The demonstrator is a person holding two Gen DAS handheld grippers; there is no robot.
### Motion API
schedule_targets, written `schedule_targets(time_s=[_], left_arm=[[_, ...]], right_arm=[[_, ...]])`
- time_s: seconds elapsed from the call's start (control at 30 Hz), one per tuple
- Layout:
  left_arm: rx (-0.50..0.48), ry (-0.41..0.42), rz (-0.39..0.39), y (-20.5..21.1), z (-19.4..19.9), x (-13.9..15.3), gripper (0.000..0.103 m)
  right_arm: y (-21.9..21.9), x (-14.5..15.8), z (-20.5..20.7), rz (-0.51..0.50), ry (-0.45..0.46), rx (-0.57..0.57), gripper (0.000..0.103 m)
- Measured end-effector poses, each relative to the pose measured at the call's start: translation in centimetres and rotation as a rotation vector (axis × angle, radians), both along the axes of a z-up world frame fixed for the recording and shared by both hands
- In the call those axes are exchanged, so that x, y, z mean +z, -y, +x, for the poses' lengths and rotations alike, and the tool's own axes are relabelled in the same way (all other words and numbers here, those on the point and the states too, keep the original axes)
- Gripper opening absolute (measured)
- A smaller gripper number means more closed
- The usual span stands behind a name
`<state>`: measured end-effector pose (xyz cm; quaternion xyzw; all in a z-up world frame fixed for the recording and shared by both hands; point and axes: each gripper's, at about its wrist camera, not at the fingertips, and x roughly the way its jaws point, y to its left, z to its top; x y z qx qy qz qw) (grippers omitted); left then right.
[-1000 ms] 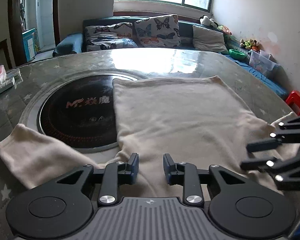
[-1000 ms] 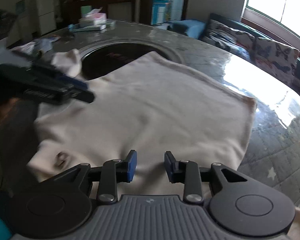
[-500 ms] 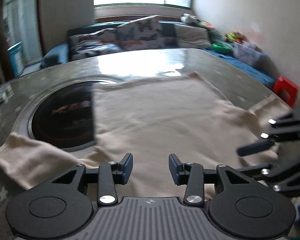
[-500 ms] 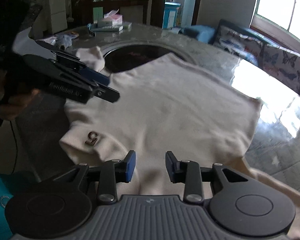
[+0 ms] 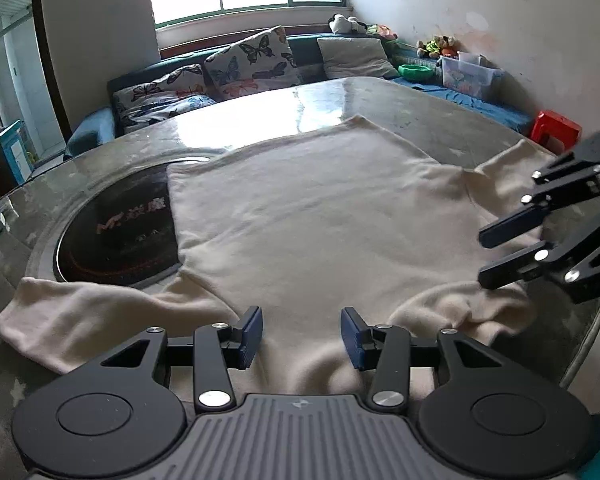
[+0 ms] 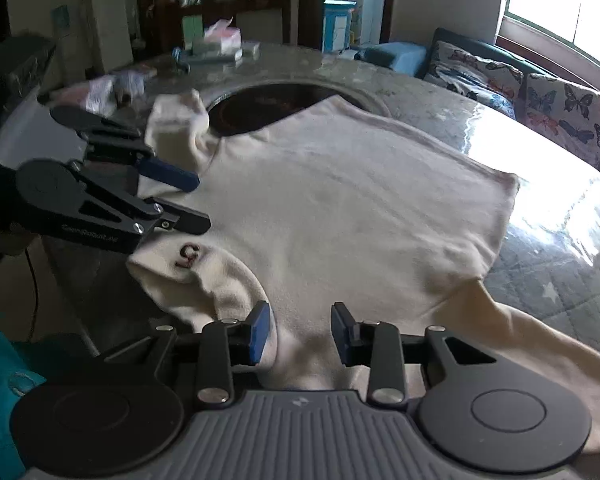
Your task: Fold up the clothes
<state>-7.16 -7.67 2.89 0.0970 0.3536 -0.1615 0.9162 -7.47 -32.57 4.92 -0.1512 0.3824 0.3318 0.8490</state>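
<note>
Spread flat across the surface [image 5: 440, 120], a soft, limp cream sweater [image 5: 320, 216] awaits both grippers' wide-open, empty fingers [image 5: 252, 332], its shoulder edge at lower frame seemingly the easiest pinch.

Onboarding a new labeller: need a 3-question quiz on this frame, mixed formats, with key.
1. True or false: the left gripper is clamped on the shirt.
2. Multiple choice: what does the shirt partly cover on the table? A) a laptop B) a round black cooktop C) a cutting board
3. Fill in: the figure on the label inside the shirt's collar, in the right wrist view, looks like ___.

Key
1. False. Its jaws stand apart above the cloth, and so do those of the right gripper.
2. B. The shirt's side edge lies across the cooktop, and one sleeve lies beside its near rim.
3. 5.
</note>
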Motion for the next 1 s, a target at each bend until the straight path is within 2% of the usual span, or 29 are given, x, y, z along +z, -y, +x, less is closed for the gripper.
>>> schedule_targets(time_s=[0.2, 0.47, 0.8, 0.93, 1.0], left_arm=[[-0.046, 0.017, -0.052, 2.3, 1.2, 1.1, 0.047], [-0.173, -0.002, -0.083, 7.1, 2.0, 0.7, 0.047], [-0.245, -0.037, -0.069, 10.5, 2.0, -0.6, 0.047], [-0.250, -0.042, -0.063, 10.7, 2.0, -1.0, 0.048], [-0.253, -0.044, -0.063, 10.7, 2.1, -1.0, 0.048]], right_arm=[[3.2, 0.9, 0.1, 0.066, 0.014, -0.120, 0.033], [10.7, -0.3, 1.9, 0.042, 0.044, -0.395, 0.032], [20.0, -2.1, 4.1, 0.009, 0.079, -0.730, 0.031], [21.6, -2.0, 4.6, -0.025, 0.103, -0.812, 0.031], [22.4, -2.2, 4.6, -0.011, 0.097, -0.832, 0.031]])
